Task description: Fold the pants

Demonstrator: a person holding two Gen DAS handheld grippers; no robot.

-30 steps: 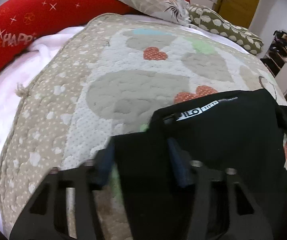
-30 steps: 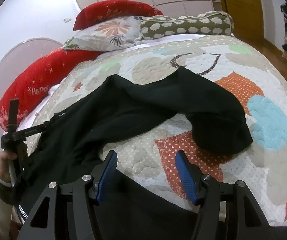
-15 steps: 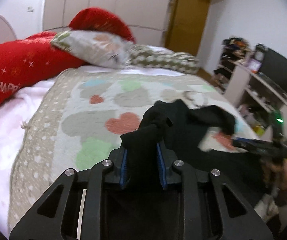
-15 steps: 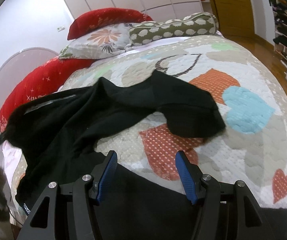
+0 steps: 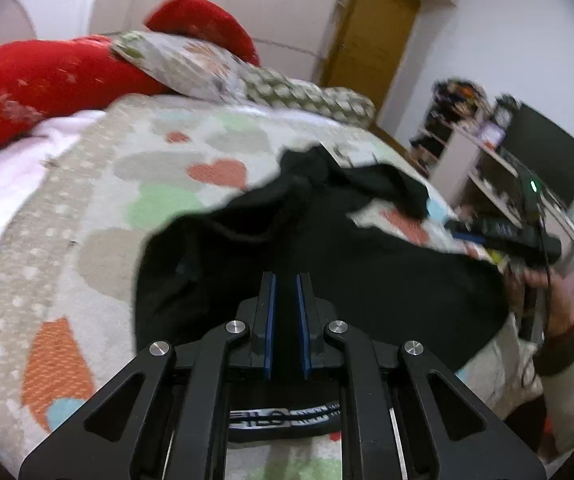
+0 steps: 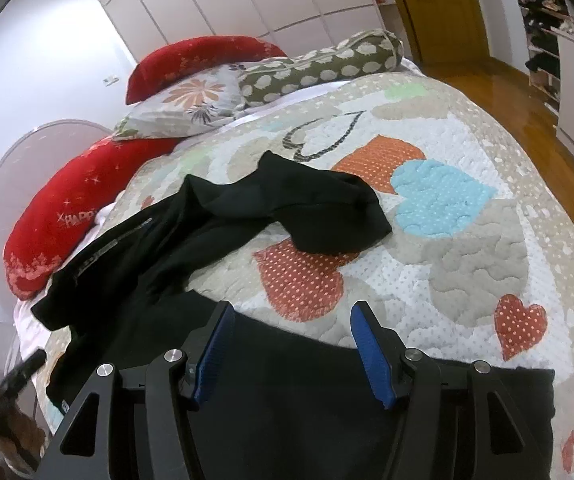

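Pants (image 6: pixel 223 236) crumpled on quilt (image 6: pixel 467 264).
My left gripper (image 5: pixel 285 280) clamps their black fabric; my right gripper (image 6: pixel 291 316) is opening, its pads clear of the cloth.

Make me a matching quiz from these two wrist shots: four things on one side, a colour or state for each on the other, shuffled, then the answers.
Things:
1. left gripper
2. right gripper
3. black pants
4. bolster pillow

States:
A. olive green with pale spots
B. jaws apart, opening, nothing pinched
C. crumpled on the heart-patterned quilt
D. jaws shut on black fabric

Pairs: 1-D, 2-B, 3-C, 4-A
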